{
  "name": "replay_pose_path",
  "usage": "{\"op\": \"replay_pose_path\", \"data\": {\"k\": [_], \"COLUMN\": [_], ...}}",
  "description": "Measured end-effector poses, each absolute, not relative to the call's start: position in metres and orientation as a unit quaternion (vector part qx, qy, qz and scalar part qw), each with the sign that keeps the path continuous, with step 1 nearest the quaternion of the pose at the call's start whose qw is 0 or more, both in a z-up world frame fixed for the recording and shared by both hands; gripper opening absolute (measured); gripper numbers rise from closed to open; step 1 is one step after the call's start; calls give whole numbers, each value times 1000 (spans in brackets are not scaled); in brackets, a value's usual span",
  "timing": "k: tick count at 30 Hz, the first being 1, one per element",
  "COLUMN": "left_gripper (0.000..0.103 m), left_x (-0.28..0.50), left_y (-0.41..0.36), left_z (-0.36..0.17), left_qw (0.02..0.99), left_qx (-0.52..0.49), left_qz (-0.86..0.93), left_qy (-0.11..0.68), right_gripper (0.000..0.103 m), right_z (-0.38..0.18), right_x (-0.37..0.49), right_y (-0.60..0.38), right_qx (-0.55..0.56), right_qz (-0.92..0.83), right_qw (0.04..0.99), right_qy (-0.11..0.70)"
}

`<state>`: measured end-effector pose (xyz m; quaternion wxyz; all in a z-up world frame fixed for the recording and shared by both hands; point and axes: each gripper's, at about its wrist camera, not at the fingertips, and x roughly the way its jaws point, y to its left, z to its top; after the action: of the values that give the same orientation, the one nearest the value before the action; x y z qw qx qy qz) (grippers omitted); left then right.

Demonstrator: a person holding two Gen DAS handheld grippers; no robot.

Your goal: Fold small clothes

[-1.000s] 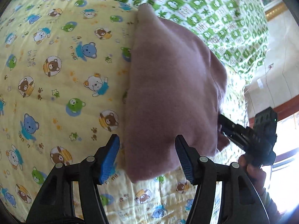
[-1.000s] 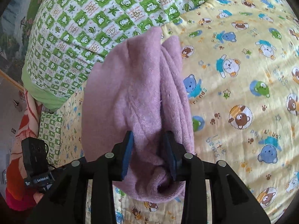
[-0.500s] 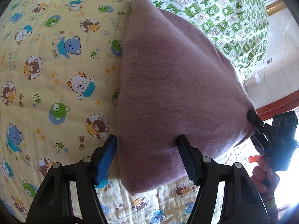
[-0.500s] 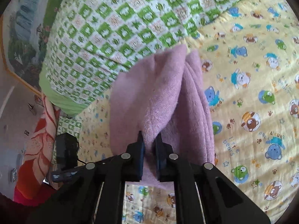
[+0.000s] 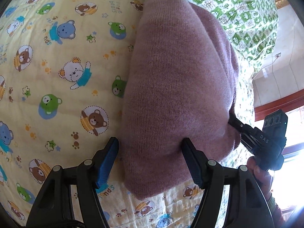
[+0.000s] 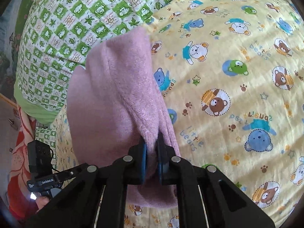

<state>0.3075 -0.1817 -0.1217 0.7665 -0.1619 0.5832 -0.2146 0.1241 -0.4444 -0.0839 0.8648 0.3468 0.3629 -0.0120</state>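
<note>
A small mauve knit garment [image 5: 176, 87] lies folded lengthwise on the yellow bear-print sheet [image 5: 57, 72]. It also shows in the right wrist view [image 6: 114, 102]. My left gripper [image 5: 151, 161] is open, its blue-padded fingers either side of the garment's near end, with no grip visible. My right gripper [image 6: 151, 157] is shut on the garment's near edge and lifts it a little. The right gripper's body [image 5: 266, 142] shows at the garment's right edge in the left wrist view. The left gripper's body [image 6: 43, 172] shows at lower left in the right wrist view.
A green and white patterned quilt [image 6: 79, 19] lies bunched beyond the garment's far end; it also shows in the left wrist view [image 5: 243, 15]. A red floral cloth [image 6: 20, 142] hangs at the bed's left edge. Tiled floor [image 5: 281, 47] lies past the bed.
My right gripper closed on the garment's edge and raised it. My left gripper moved forward until its open fingers straddle the garment's near end.
</note>
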Motion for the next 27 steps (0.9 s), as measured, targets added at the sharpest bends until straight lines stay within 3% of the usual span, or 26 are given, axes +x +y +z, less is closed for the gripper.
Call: {"op": "replay_pose_path", "data": {"k": [8, 10, 12, 23, 27], "left_gripper": [73, 73, 73, 75, 73], "left_x": [331, 341, 355, 434, 461], "left_y": [-173, -173, -175, -184, -190], "left_z": [-88, -83, -79, -77, -86], "left_qw": [789, 791, 794, 818, 822], "left_qx": [-188, -194, -191, -171, -151], "left_qz": [-205, -204, -197, -164, -145], "left_qy": [548, 544, 542, 524, 529], "right_gripper": [28, 49, 56, 56, 43], "right_z": [-45, -37, -32, -28, -34], "right_x": [120, 125, 135, 207, 229], "right_y": [-440, -441, -445, -472, -473], "right_qx": [298, 292, 290, 315, 294], "right_qz": [-17, -22, -27, -34, -53], "right_qw": [888, 894, 898, 895, 895], "right_qy": [349, 339, 331, 313, 331]}}
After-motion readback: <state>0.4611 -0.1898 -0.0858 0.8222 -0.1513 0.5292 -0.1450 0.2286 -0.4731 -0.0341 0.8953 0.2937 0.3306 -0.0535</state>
